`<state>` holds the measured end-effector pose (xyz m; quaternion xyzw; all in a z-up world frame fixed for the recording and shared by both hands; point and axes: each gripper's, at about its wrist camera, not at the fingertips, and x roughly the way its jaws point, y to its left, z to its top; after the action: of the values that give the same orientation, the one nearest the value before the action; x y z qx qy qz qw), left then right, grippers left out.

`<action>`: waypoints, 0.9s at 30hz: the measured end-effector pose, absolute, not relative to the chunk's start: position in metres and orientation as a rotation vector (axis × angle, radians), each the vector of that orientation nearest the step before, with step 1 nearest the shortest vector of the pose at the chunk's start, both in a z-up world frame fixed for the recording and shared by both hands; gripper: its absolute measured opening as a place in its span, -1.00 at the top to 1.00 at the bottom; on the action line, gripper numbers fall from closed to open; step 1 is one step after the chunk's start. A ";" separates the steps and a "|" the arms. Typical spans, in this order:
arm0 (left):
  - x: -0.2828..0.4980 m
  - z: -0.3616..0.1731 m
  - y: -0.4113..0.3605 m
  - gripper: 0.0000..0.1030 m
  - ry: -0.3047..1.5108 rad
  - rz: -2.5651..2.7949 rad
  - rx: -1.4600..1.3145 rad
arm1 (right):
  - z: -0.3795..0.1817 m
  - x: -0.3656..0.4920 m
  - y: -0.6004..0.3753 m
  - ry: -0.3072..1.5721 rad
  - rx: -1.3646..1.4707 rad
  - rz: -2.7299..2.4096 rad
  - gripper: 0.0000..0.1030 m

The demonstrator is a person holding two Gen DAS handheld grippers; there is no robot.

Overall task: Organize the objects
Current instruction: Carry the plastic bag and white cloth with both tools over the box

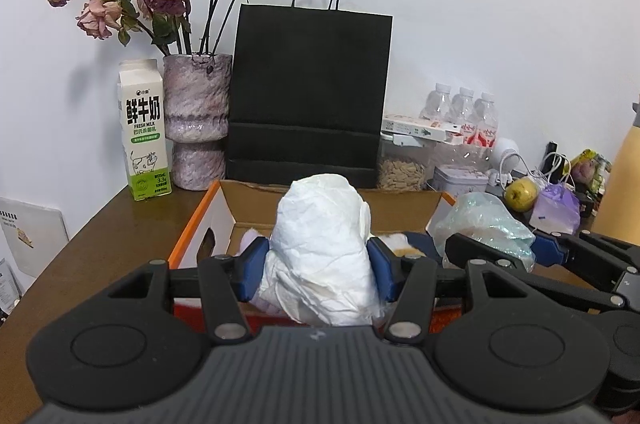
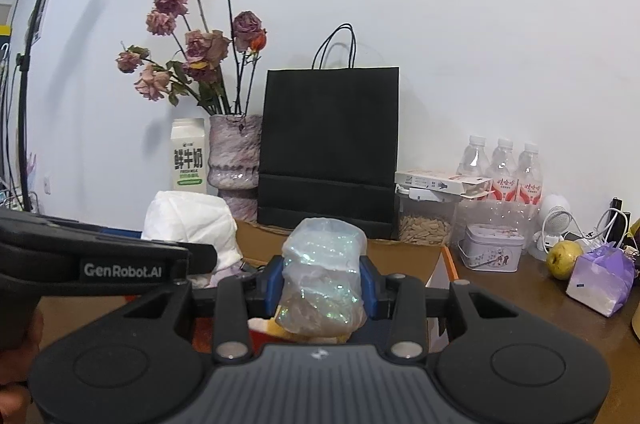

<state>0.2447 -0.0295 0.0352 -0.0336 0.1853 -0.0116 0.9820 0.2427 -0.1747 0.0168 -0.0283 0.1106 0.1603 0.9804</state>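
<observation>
1. Two grippers work side by side above one open cardboard box (image 1: 248, 200) with orange edges, set on a brown bench (image 1: 104, 236).
2. The left gripper (image 1: 319, 266) has its blue fingers (image 1: 254, 260) pressed against both sides of one white crumpled tissue bundle (image 1: 324, 244), gripping it firmly.
3. That bundle stands upright, long axis near vertical, rounded end up and leaning slightly toward the far wall, over the box's near half.
4. The right gripper (image 2: 322, 286) has its fingers (image 2: 370, 284) closed in on one clear plastic bag wad (image 2: 322, 276) that glints with iridescent flecks.
5. The wad also stands with its long axis roughly vertical, top end away from the camera, to the right of the tissue bundle and above the box's right side.
6. Against the far wall stand one milk carton (image 1: 145, 132), one mottled purple vase (image 1: 198, 120) of dried roses, and one black paper bag (image 1: 308, 96) with its handles up.
7. To the far right stand three water bottles (image 2: 502, 168), with one clear jar of seeds (image 2: 424, 220), one small tin (image 2: 492, 250), one yellow-green apple (image 2: 562, 258) and one purple bag (image 2: 602, 276) nearby.
</observation>
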 end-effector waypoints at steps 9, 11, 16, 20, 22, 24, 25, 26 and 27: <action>0.272 0.035 -0.025 -0.07 0.379 -0.013 -0.081 | 0.020 0.272 -0.174 0.214 -0.028 0.310 0.28; 0.276 0.035 -0.024 -0.07 0.377 -0.006 -0.083 | 0.020 0.277 -0.173 0.215 -0.023 0.314 0.28; 0.286 0.036 -0.021 -0.07 0.375 0.006 -0.082 | 0.021 0.287 -0.169 0.213 -0.024 0.318 0.28; 0.293 0.037 -0.019 -0.07 0.374 0.011 -0.085 | 0.021 0.294 -0.167 0.215 -0.022 0.317 0.28; 0.297 0.037 -0.018 -0.07 0.374 0.012 -0.085 | 0.020 0.298 -0.165 0.217 -0.023 0.315 0.28; 0.302 0.036 -0.018 -0.08 0.375 0.013 -0.084 | 0.020 0.302 -0.164 0.219 -0.024 0.311 0.28; 0.304 0.036 -0.018 -0.08 0.374 0.014 -0.084 | 0.019 0.305 -0.164 0.220 -0.024 0.310 0.28; 0.307 0.036 -0.017 -0.08 0.374 0.015 -0.083 | 0.019 0.307 -0.163 0.221 -0.024 0.308 0.28; 0.309 0.036 -0.017 -0.08 0.374 0.015 -0.082 | 0.019 0.309 -0.163 0.222 -0.024 0.306 0.28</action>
<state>0.3088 -0.0169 0.0364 -0.0405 0.1857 0.0076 0.9817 0.3091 -0.1630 0.0187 -0.0118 0.1102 0.1523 0.9821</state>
